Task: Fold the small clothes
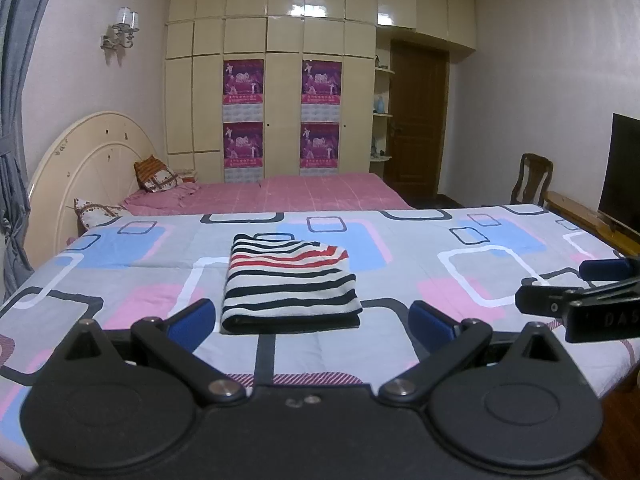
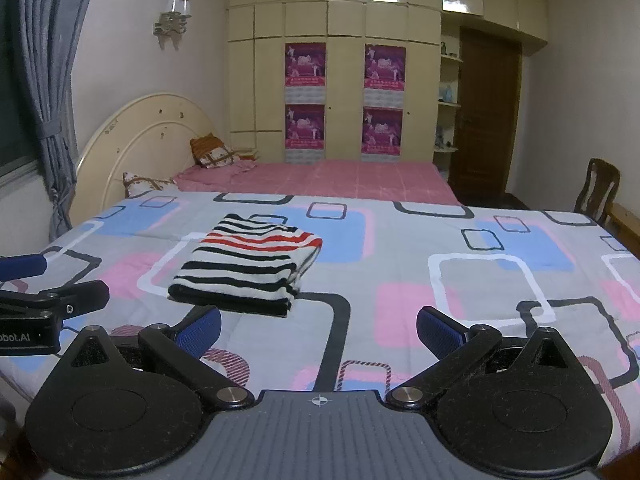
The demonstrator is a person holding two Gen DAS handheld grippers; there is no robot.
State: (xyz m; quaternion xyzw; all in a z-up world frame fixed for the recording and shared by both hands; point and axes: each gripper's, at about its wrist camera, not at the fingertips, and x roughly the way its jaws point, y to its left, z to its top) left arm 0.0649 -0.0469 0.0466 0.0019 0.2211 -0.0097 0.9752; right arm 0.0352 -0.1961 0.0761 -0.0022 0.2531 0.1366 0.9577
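A small striped garment [image 1: 290,284], white with black and red stripes, lies folded into a neat rectangle on the patterned sheet [image 1: 440,240]. My left gripper [image 1: 312,326] is open and empty, just in front of the garment's near edge. The right wrist view shows the same garment [image 2: 248,266] ahead and to the left. My right gripper [image 2: 318,332] is open and empty, hovering over the sheet [image 2: 400,248] to the garment's right. Each gripper shows at the edge of the other's view: the right one [image 1: 576,296] and the left one [image 2: 36,296].
A pink bed [image 1: 304,194] with pillows [image 1: 158,176] and a round headboard stands behind. A wardrobe with posters [image 1: 280,116], a brown door [image 1: 418,120], a wooden chair [image 1: 532,178] and a dark TV screen [image 1: 622,180] are farther back. Grey curtains [image 2: 52,80] hang at left.
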